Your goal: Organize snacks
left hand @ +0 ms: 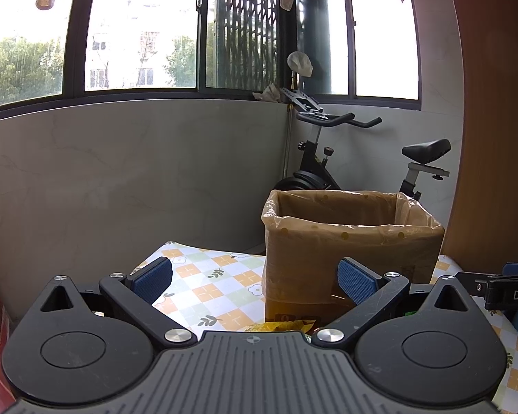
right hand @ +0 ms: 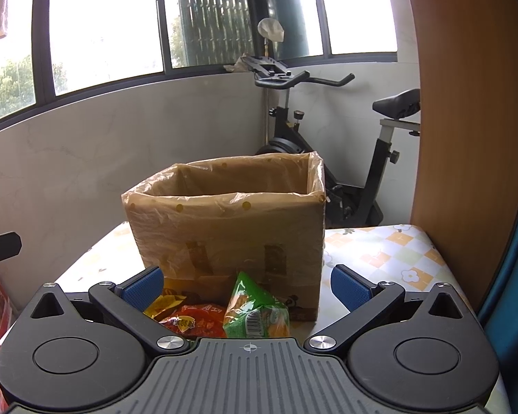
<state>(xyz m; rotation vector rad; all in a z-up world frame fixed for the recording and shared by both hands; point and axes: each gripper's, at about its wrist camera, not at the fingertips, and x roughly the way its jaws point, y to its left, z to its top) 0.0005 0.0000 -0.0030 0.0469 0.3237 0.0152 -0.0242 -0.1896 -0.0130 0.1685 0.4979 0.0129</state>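
snacks (right hand: 224, 314) lie before the lined box (right hand: 224, 227) (inside hidden), seemingly none packed; left gripper (left hand: 255, 279) and right gripper (right hand: 247, 288) both gape, empty.

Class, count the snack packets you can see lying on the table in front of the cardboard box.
3. A green packet lies nearest the cardboard box, a red packet sits beside it, and a yellow packet is behind the red one. More may be hidden beneath the right gripper.

1 box (right hand: 231, 227), 3 snack pkts (right hand: 255, 314), 1 exercise bike (right hand: 355, 158)
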